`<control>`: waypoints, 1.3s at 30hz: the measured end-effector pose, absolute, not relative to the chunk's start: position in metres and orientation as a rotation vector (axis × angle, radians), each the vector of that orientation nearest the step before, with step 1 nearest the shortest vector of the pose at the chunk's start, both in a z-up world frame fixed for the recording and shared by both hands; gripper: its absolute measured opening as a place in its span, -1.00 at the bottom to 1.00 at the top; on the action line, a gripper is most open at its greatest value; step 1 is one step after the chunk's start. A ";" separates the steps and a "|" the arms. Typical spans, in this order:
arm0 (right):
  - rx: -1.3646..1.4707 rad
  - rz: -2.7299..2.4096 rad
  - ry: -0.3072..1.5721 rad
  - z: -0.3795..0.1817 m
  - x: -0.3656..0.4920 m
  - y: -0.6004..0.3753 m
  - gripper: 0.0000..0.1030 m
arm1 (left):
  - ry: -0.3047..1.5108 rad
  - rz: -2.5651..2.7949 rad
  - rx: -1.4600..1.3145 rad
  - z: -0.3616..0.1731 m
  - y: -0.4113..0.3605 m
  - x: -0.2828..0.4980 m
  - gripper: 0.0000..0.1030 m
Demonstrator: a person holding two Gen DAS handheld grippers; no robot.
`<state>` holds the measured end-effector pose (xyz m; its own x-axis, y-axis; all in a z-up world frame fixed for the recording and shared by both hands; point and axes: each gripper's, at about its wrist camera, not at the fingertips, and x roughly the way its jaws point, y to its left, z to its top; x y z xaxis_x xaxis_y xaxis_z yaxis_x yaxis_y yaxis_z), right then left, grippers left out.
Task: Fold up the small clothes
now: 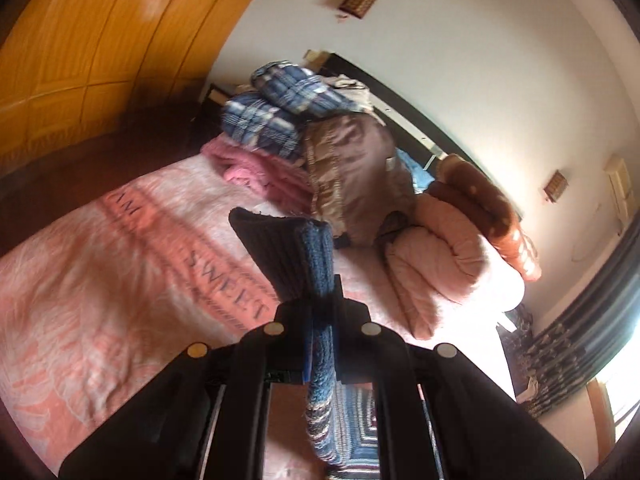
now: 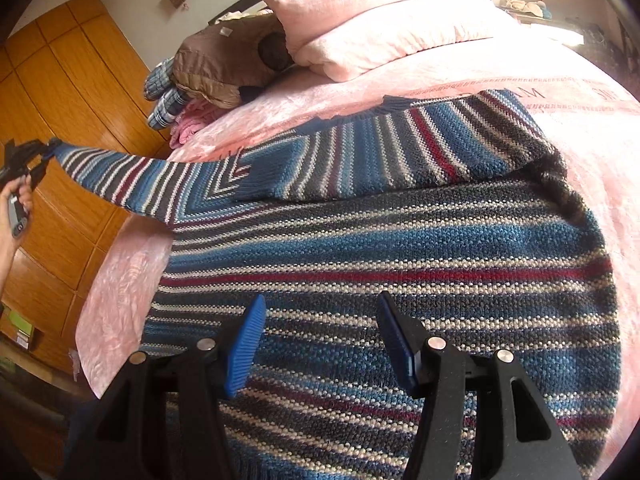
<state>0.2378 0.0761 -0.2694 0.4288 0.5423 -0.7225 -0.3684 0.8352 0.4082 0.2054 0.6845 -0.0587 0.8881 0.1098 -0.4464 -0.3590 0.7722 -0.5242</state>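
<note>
In the left wrist view, the left claw (image 1: 320, 300) is closed on the dark blue ribbed cuff of the sweater (image 1: 296, 252). The knit is thick, and the cuff stands up from between the black fingers like a folded flap. More of the striped knit hangs down under the claw, in the lower middle. Behind is the bed (image 1: 120, 260), covered with a soft pink plush blanket that has printed letters. At the far end lies a pile of bedding: blue checked pillows (image 1: 264, 120), a shiny brown quilt (image 1: 352, 168) and a rolled pink quilt (image 1: 448, 256). This view is somewhat blurred, so fine details of the pile I cannot tell. The wooden wardrobe (image 1: 100, 40) fills the upper left corner.

In the right wrist view, the right claw (image 2: 322, 340) is wide open, its blue ribbed pads apart, and it hangs just above the sweater body (image 2: 400, 248), holding nothing. The sweater lies flat on the bed (image 2: 580, 160), with coarse knit stripes of blue, grey, white and dark red. One sleeve is folded across the upper part. The other sleeve is stretched tight to the left, past the edge of the bed, where the left claw (image 2: 50, 146) holds its end; a hand (image 2: 16, 204) grips that tool. The sweater's hem is near the bed's near edge. To the right of the sweater there is free pink blanket.
</note>
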 end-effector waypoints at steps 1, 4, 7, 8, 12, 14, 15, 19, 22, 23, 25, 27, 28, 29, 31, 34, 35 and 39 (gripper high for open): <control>0.204 0.575 0.968 -0.267 0.236 0.074 0.13 | 0.405 0.243 -0.617 -0.050 0.669 0.212 -0.89; 0.210 0.576 0.955 -0.260 0.233 0.067 0.13 | 0.405 0.193 -0.560 -0.037 0.626 0.232 -0.89; 0.222 0.573 0.948 -0.257 0.232 0.059 0.13 | 0.417 0.149 -0.536 -0.036 0.588 0.251 -0.89; 0.226 0.570 0.948 -0.257 0.232 0.056 0.13 | 0.421 0.131 -0.536 -0.038 0.576 0.257 -0.89; 0.245 0.557 0.948 -0.258 0.233 0.045 0.13 | 0.460 0.087 -0.506 -0.058 0.533 0.283 -0.89; 0.258 0.552 0.950 -0.260 0.235 0.040 0.13 | 0.482 0.067 -0.496 -0.071 0.512 0.296 -0.89; 0.262 0.549 0.951 -0.261 0.236 0.038 0.13 | 0.496 0.058 -0.494 -0.079 0.502 0.302 -0.89; 0.280 0.544 0.959 -0.265 0.239 0.030 0.13 | 0.535 0.023 -0.496 -0.111 0.466 0.321 -0.89; 0.288 0.541 0.961 -0.267 0.242 0.025 0.13 | 0.578 0.001 -0.489 -0.136 0.439 0.336 -0.89; 0.292 0.538 0.964 -0.268 0.243 0.023 0.13 | 0.593 -0.005 -0.483 -0.145 0.429 0.340 -0.89; 0.301 0.531 0.967 -0.271 0.244 0.019 0.13 | 0.621 -0.016 -0.467 -0.163 0.411 0.349 -0.89; 0.305 0.521 0.973 -0.273 0.246 0.015 0.13 | 0.650 -0.024 -0.450 -0.183 0.392 0.357 -0.89; 0.310 0.517 0.977 -0.275 0.247 0.012 0.13 | 0.668 -0.029 -0.443 -0.194 0.383 0.360 -0.89; 0.314 0.513 0.979 -0.276 0.248 0.010 0.13 | 0.687 -0.035 -0.442 -0.205 0.375 0.364 -0.89; 0.324 0.503 0.987 -0.279 0.250 0.006 0.15 | 0.725 -0.042 -0.432 -0.227 0.357 0.370 -0.89; 0.351 0.497 1.007 -0.283 0.255 0.000 0.19 | 0.786 -0.057 -0.419 -0.261 0.331 0.377 -0.89; 0.362 0.496 1.013 -0.284 0.257 -0.001 0.19 | 0.806 -0.061 -0.415 -0.272 0.324 0.378 -0.89; 0.439 0.533 1.054 -0.285 0.271 -0.004 0.23 | 0.900 -0.078 -0.393 -0.311 0.304 0.381 -0.80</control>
